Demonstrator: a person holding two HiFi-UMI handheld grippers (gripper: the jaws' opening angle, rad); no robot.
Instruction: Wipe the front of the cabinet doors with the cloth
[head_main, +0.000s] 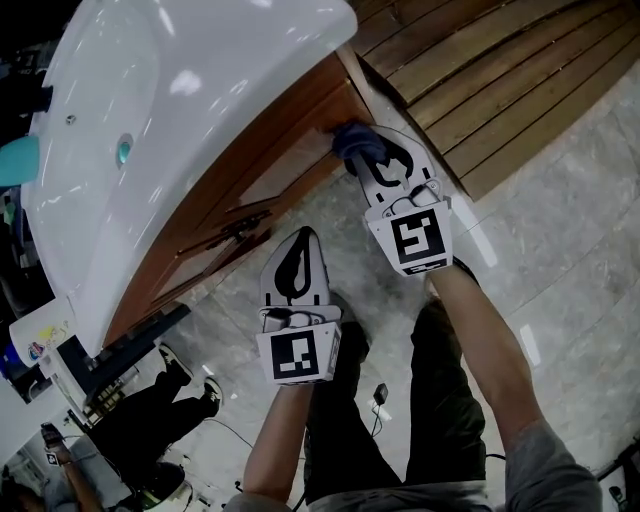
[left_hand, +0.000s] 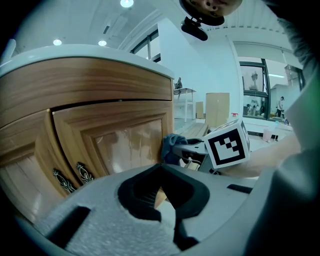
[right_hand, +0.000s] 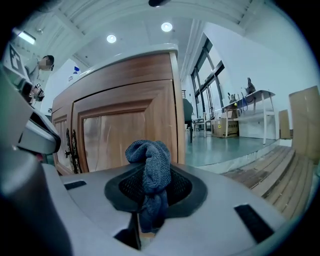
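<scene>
A wooden cabinet stands under a white basin, and its right door (head_main: 290, 170) (left_hand: 125, 145) (right_hand: 125, 135) has a paler inset panel. My right gripper (head_main: 362, 152) (right_hand: 148, 197) is shut on a bunched blue cloth (head_main: 352, 140) (left_hand: 171, 145) (right_hand: 149, 165). The cloth is at the door's right edge, near the cabinet's corner, touching or very close to the wood. My left gripper (head_main: 297, 250) (left_hand: 162, 195) hangs lower and to the left, apart from the doors, shut with nothing in it. Ornate dark handles (head_main: 240, 225) (left_hand: 75, 175) (right_hand: 74, 150) mark where the two doors meet.
The white basin top (head_main: 200, 100) overhangs the doors. Slatted wooden decking (head_main: 500, 80) runs to the right of the cabinet, over a grey tiled floor (head_main: 560, 230). Another person's legs and shoes (head_main: 190, 385) stand at the lower left, beside a dark stand (head_main: 110, 360).
</scene>
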